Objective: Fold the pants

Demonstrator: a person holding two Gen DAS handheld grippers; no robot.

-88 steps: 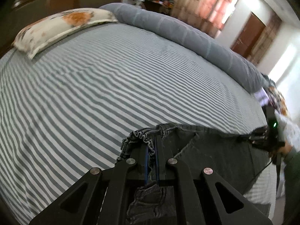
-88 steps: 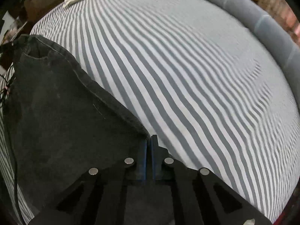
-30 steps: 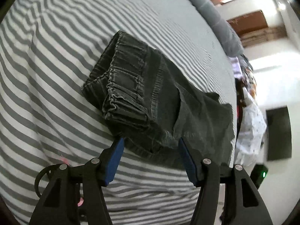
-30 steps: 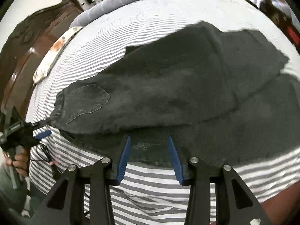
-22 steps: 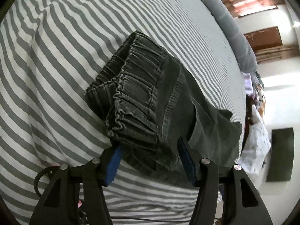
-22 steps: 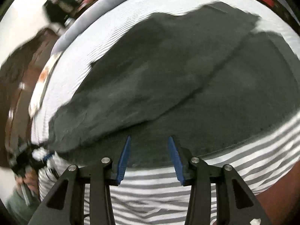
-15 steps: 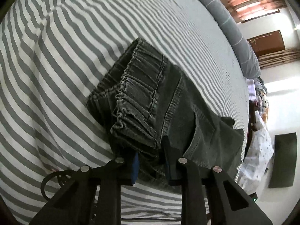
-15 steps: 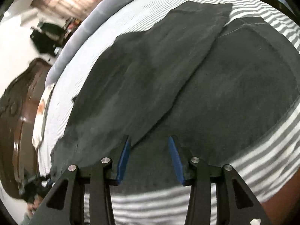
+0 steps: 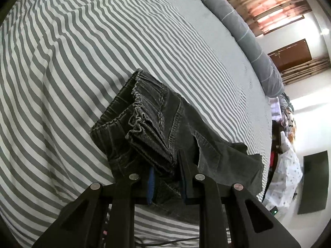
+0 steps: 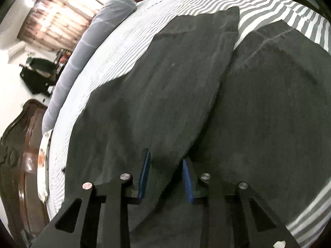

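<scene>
Left gripper [image 9: 166,177]: jaws partly closed, blue pads pressing either side of the gathered elastic waistband [image 9: 142,128] of the pants [image 9: 178,138]. Right gripper [image 10: 165,177]: jaws apart, pads lying over the dark cloth where one leg overlaps the other, nothing pinched between them.

Pants: dark grey, lying on the bed sheet [image 9: 82,47], grey and white stripes, legs stretched flat.

Room: long grey bolster [image 9: 244,33] along the far edge of the bed; curtained window [image 9: 275,10]; brown door [image 9: 289,51].

Left view only: waistband, back pocket [image 9: 209,155], white spotted cloth [image 9: 287,177] beside the bed. Right view only: carved wooden headboard [image 10: 18,157], floral pillow [image 10: 42,161], the full spread of both legs [image 10: 269,107].
</scene>
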